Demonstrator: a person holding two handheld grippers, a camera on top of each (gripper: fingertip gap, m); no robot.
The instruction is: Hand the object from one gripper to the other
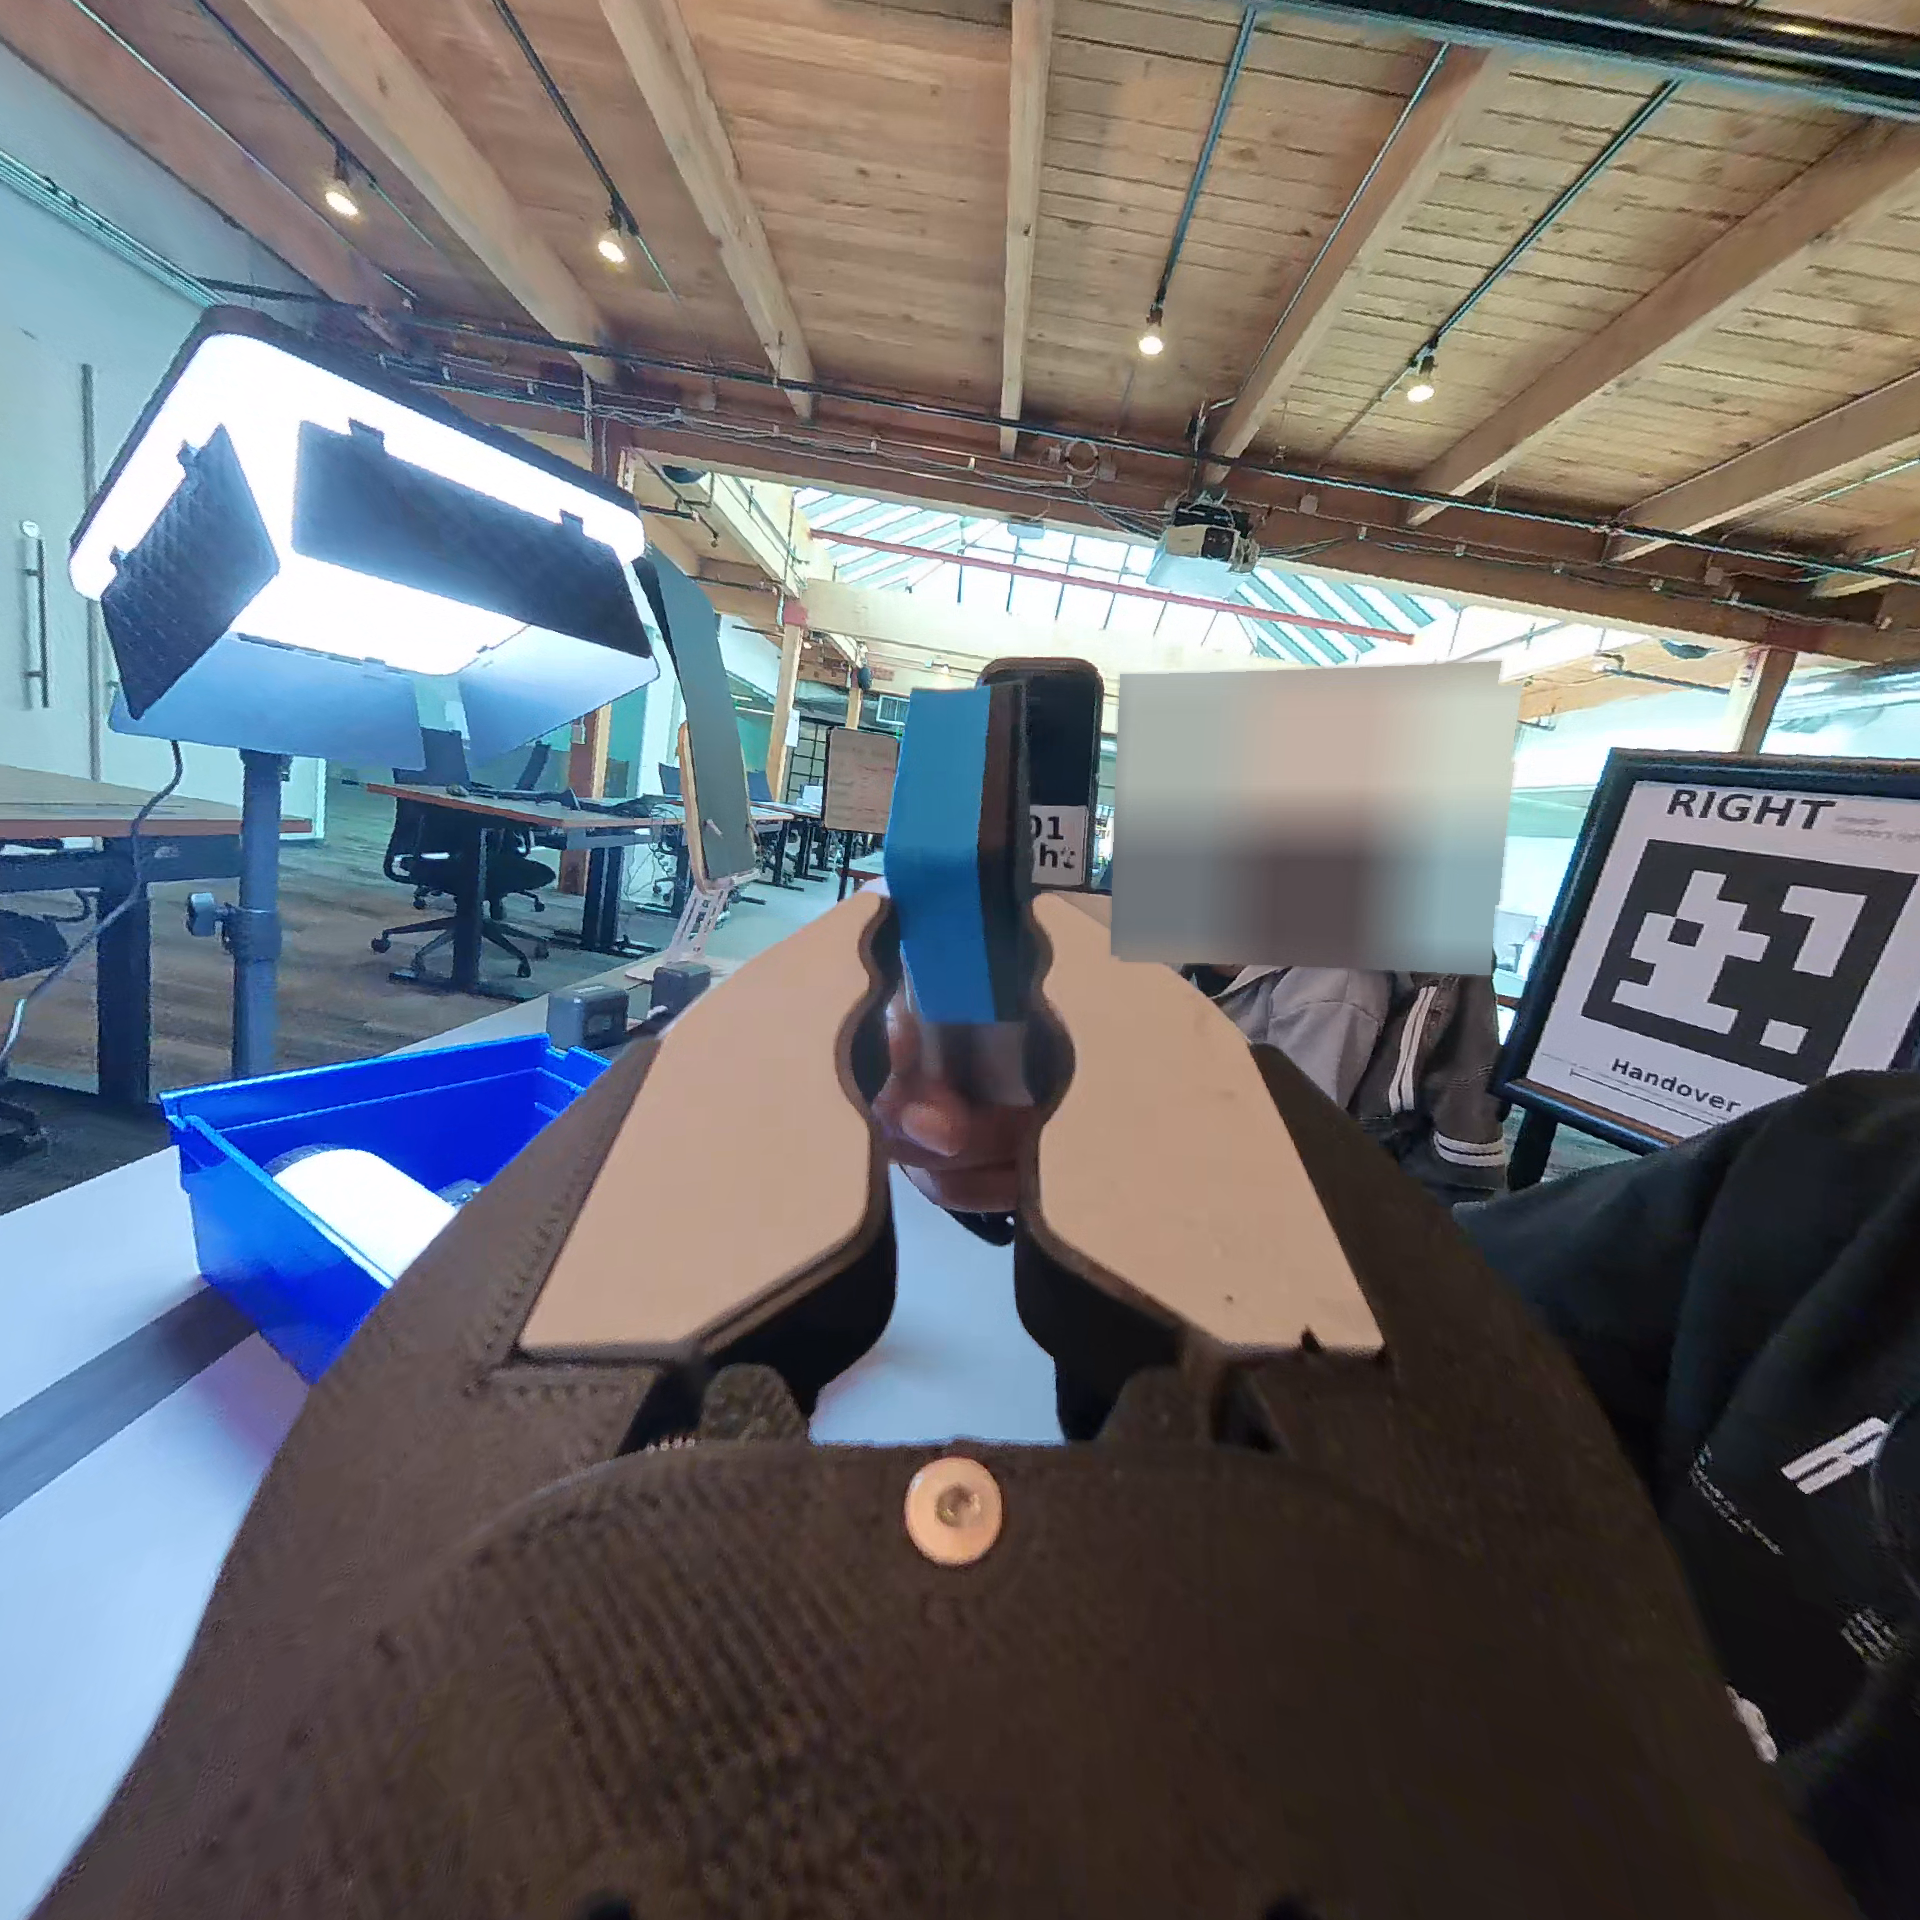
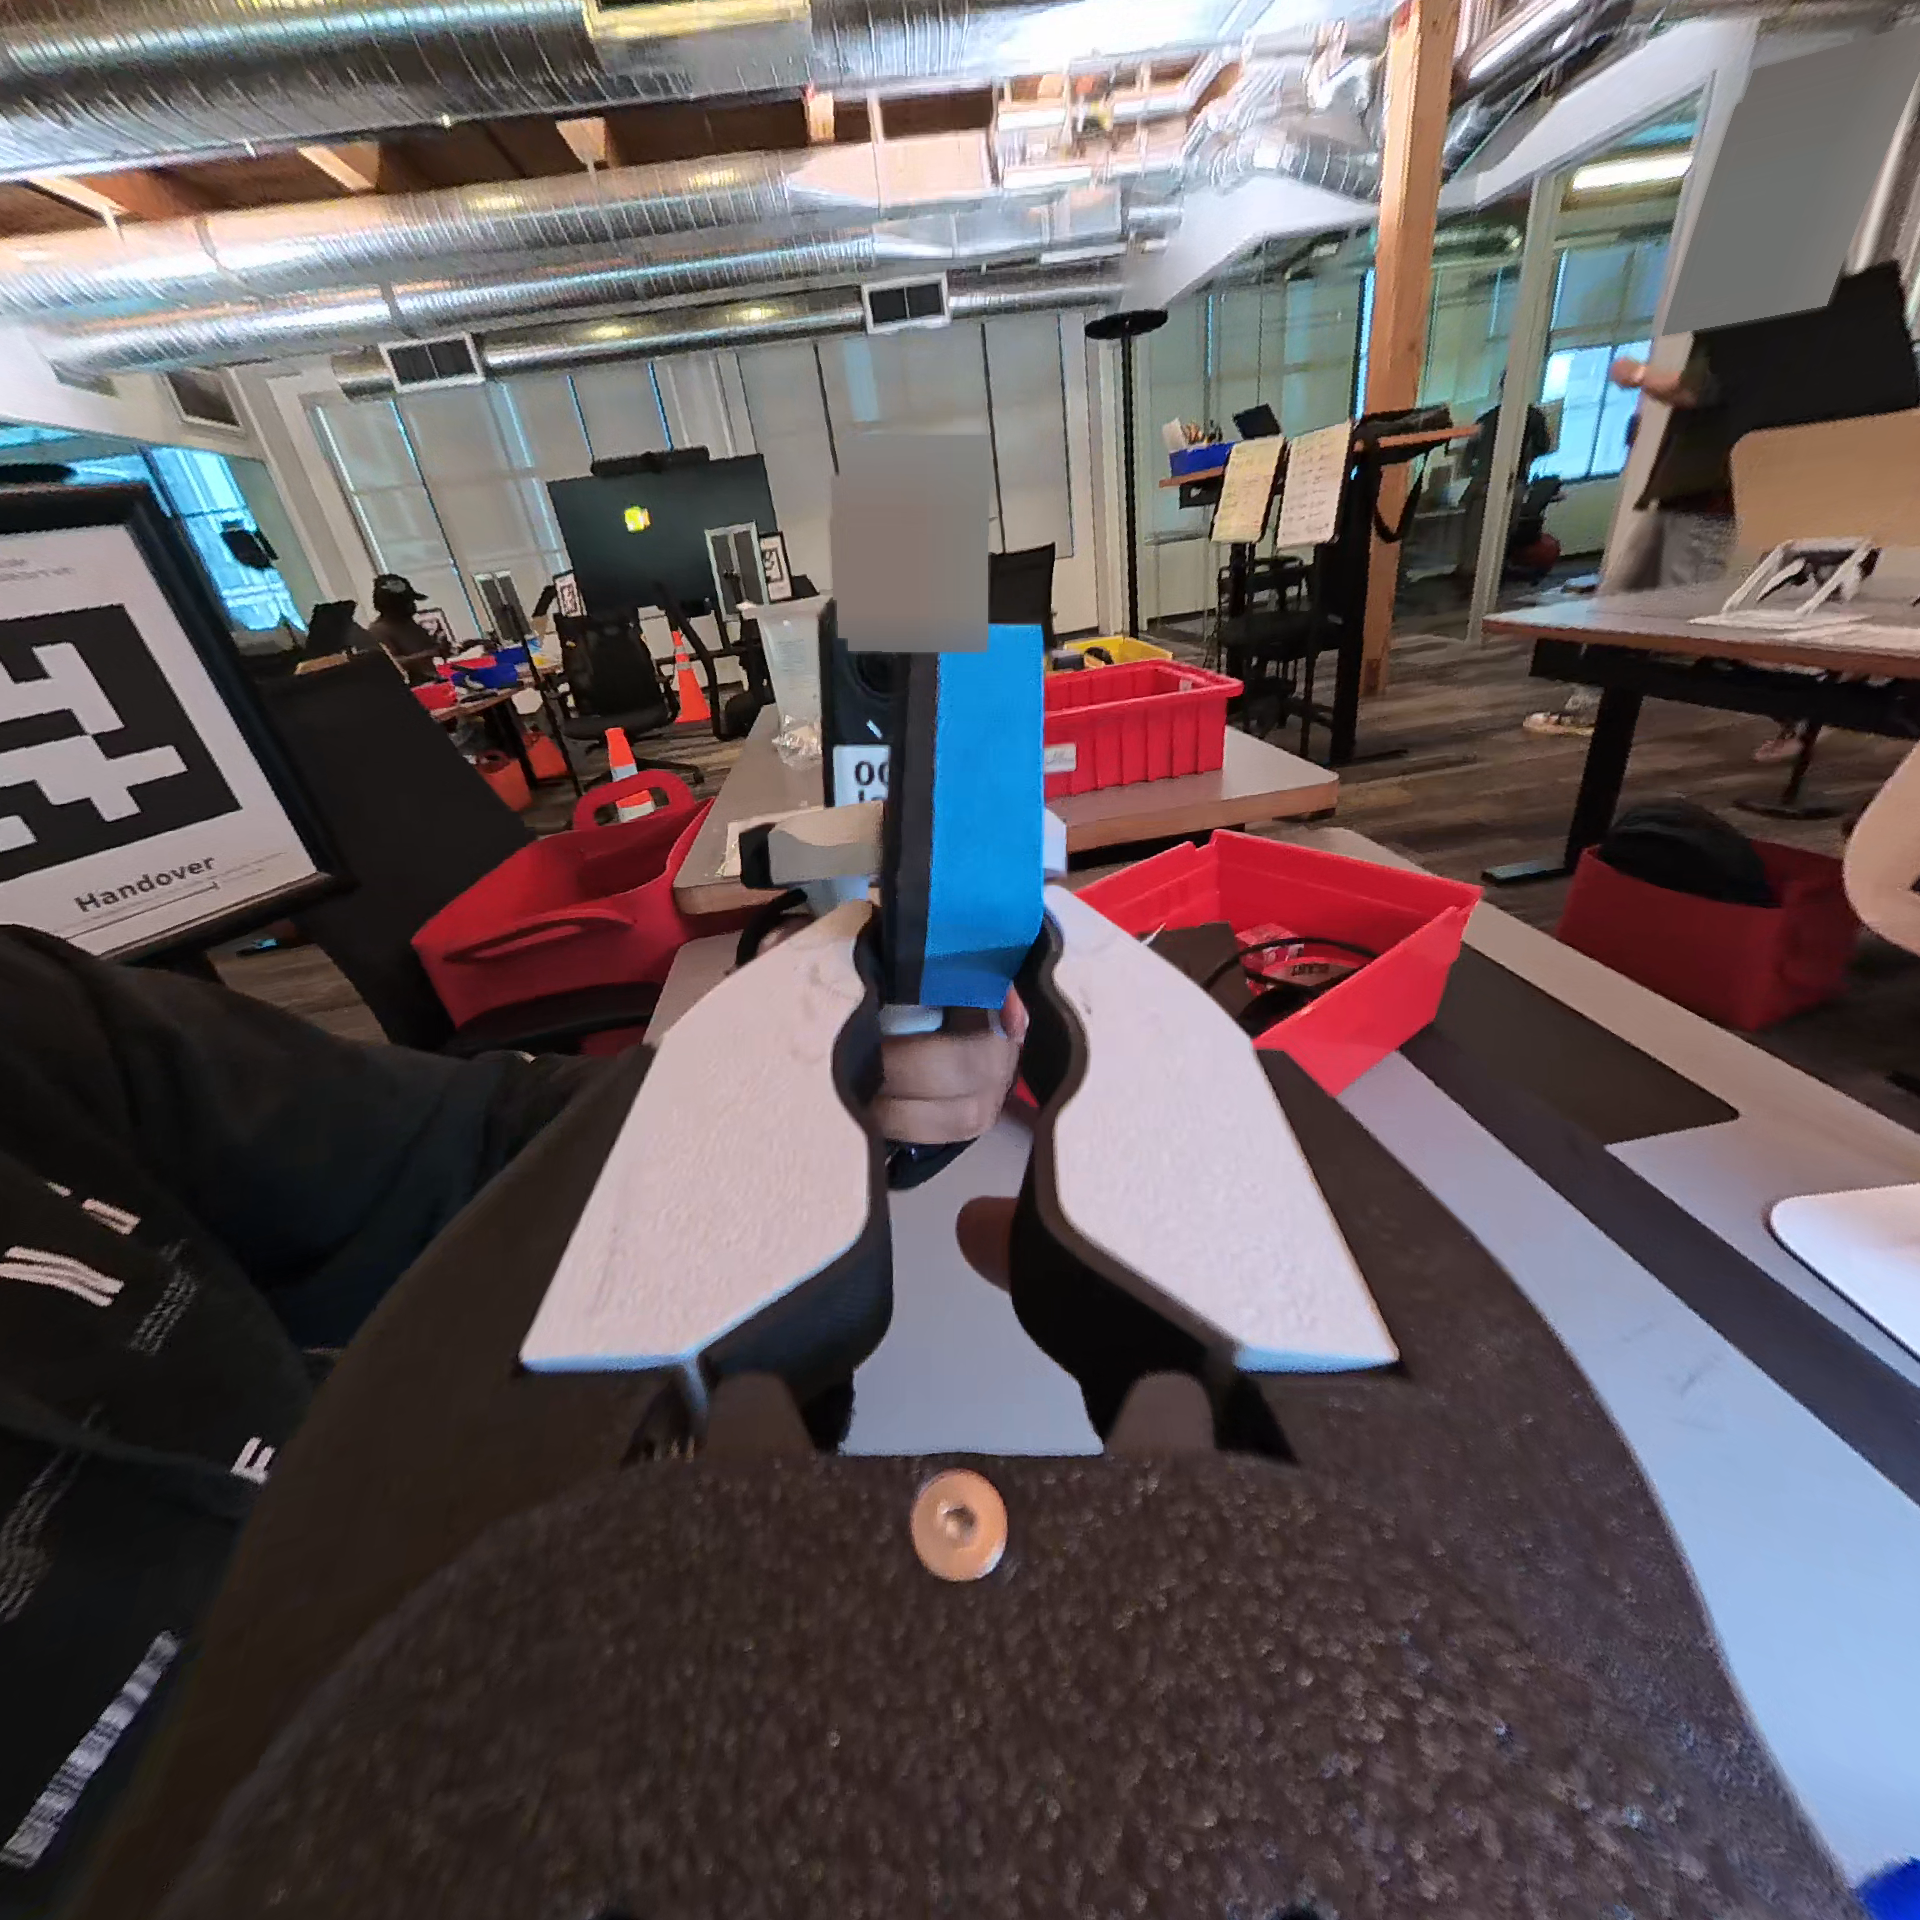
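Observation:
A flat block with a blue face and a black foam face (image 1: 945, 862) stands upright between both grippers, above the white table. My left gripper (image 1: 961, 956) has its fingertips closed against the block's lower part. In the right wrist view my right gripper (image 2: 956, 966) pinches the same block (image 2: 987, 790) near its bottom edge. There the left gripper's grey fingers (image 2: 821, 847) clasp the block from the far side, a little higher up. A hand (image 2: 935, 1091) shows behind the block. The right gripper's dark body (image 1: 1060, 748) shows behind the block in the left wrist view.
A blue bin (image 1: 312, 1174) holding a white roll (image 1: 353, 1195) sits on the table to the left, below a studio light (image 1: 353, 561). A red bin (image 2: 1351, 935) sits on the right. A framed marker sign (image 1: 1745, 935) stands beside a black sleeve (image 1: 1714, 1351). Less than 4 cm separates the two grippers' tips.

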